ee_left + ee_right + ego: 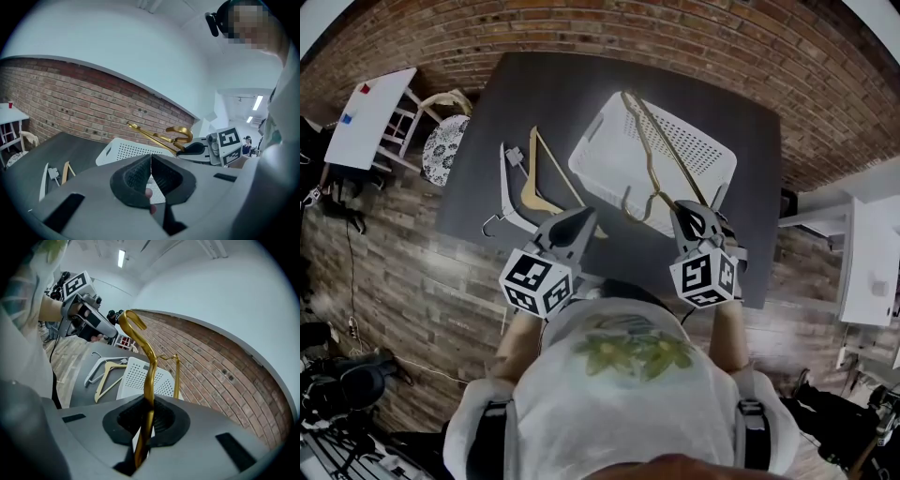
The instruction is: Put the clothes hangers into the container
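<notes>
Above white basket (698, 155), right fingers (168, 420) clamping gold hanger (149, 371) — left fingers (133, 178) closed empty, wooden hanger (534, 187) beside

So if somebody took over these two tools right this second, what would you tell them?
The right tool is shut on the gold hanger, held over the white container and not yet let go.
The left tool is shut and empty.
On the table, left of the container, lie a white hanger and a wooden hanger, side by side.
Done: no hanger seems to lie in the container yet.
Left: lower and release the gold one, then fetch the other two.
</notes>
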